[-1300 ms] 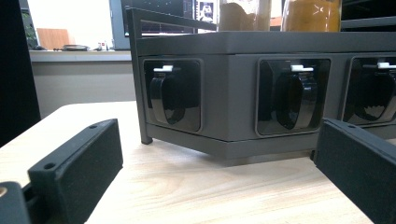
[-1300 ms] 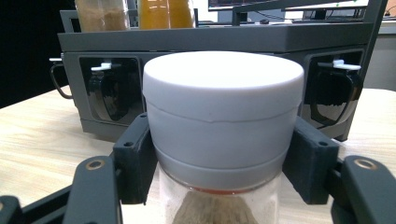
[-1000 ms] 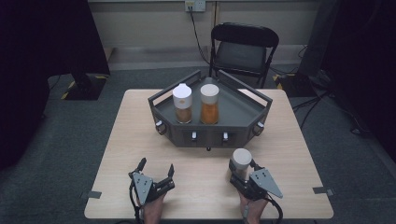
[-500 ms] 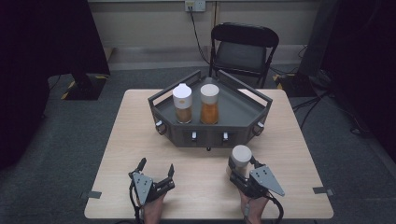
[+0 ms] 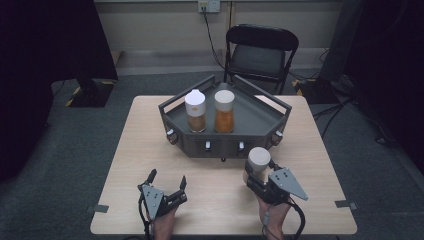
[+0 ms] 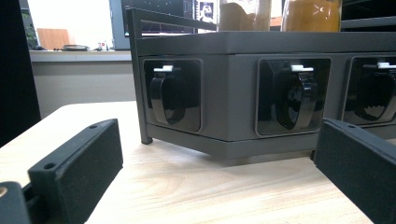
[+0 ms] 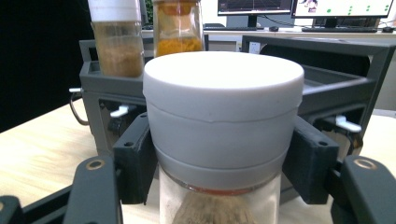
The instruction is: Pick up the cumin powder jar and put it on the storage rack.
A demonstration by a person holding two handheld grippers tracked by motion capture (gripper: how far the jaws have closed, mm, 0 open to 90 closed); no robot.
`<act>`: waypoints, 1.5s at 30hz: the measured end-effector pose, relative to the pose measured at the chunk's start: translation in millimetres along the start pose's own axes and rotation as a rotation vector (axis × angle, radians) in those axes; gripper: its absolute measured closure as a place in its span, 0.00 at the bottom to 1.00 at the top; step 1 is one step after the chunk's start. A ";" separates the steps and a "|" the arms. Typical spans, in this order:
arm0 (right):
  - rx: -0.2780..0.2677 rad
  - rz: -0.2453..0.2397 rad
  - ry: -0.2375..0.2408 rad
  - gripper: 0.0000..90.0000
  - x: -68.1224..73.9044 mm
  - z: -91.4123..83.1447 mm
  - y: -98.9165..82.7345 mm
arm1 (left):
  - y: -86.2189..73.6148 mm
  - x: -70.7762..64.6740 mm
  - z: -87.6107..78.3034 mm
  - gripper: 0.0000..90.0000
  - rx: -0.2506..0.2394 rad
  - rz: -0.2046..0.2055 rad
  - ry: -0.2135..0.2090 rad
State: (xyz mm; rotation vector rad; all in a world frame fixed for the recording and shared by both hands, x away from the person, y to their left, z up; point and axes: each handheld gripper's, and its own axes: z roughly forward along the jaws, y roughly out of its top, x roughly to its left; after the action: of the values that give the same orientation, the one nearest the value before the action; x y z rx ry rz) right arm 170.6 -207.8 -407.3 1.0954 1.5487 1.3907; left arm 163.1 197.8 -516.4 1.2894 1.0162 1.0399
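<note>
Gripping the white-capped jar (image 5: 257, 162), right tool (image 5: 261, 176) seemingly lifted.

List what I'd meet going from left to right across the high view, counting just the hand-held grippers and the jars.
Left hand-held gripper → white-capped jar of brown powder → white-capped jar of orange powder → white-lidded glass jar gripped by the right hand-held gripper.

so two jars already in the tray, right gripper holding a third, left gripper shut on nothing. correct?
Not quite: the left gripper is open, its jaws wide apart with nothing between them, as the left gripper view shows. The rest holds: two jars stand in the tray, and the right gripper holds a third jar.
</note>
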 end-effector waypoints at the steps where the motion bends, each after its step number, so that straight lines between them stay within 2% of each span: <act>1: 0.002 -0.001 0.003 0.38 -0.5 0.6 3.5 | 0.0 0.0 0.0 0.01 0.000 0.000 0.000; 12: -0.015 -0.017 0.019 0.38 -3.5 7.6 35.4 | 0.0 0.0 0.0 0.01 0.000 0.000 0.000; 17: -0.020 -0.021 0.030 0.38 -4.3 11.2 44.4 | 0.0 -0.2 0.0 0.01 0.000 0.000 0.001; 36: -0.015 -0.020 0.048 0.38 -12.3 21.6 67.2 | 0.0 -0.1 0.0 0.01 0.000 0.000 0.001; 41: -0.007 -0.031 0.051 0.38 -15.5 27.7 71.7 | 0.0 -0.1 0.0 0.01 0.000 0.000 0.001; 45: -0.007 -0.017 0.049 0.38 -19.4 33.5 73.0 | 0.0 -0.1 0.0 0.01 0.000 0.000 0.001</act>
State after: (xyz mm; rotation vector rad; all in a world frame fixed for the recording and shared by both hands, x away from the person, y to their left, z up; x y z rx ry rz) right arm 216.0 -212.3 -338.4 1.0488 1.5837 1.4195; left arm 163.0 197.7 -516.4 1.2890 1.0167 1.0406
